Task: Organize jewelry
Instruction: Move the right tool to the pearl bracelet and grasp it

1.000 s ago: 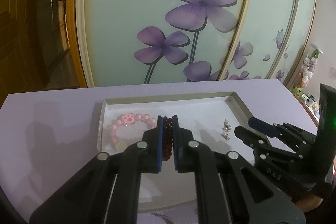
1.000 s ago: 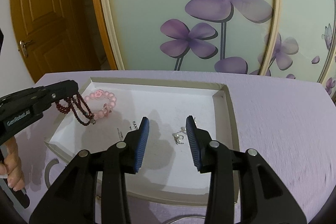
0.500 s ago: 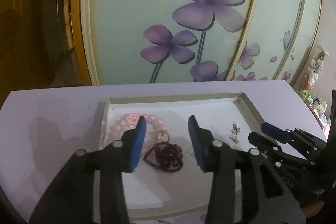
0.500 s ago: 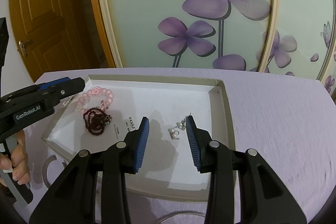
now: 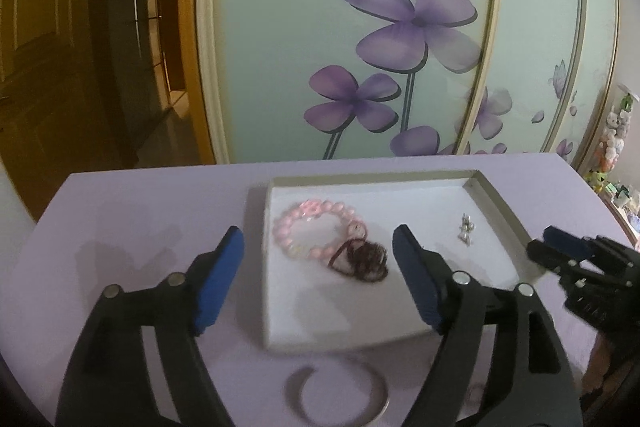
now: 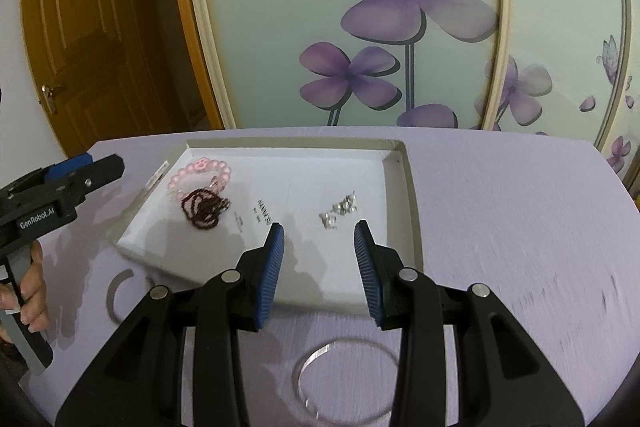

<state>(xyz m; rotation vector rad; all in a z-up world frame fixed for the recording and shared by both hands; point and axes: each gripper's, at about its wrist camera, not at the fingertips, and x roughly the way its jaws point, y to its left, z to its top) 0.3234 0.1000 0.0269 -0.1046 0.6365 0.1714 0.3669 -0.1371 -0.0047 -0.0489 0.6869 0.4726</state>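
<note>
The left gripper (image 5: 316,267) has just been opening; its jaws stand wide with nothing pressed between them. The dark red bead necklace (image 5: 362,259) lies heaped in the white tray (image 5: 496,207), touching the pink bead bracelet (image 5: 316,231) at its 4 o'clock. The right gripper (image 6: 319,247) hangs part open and empty, silver earrings (image 6: 340,211) at 12 o'clock.

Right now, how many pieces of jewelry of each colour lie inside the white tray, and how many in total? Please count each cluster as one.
Pink: 1, the pink bead bracelet
Dark red: 1, the dark red bead strand, piled against the bracelet
Silver: 1, the small silver cluster; its separate pieces are too small to count
Total: 3 in the white tray
</note>
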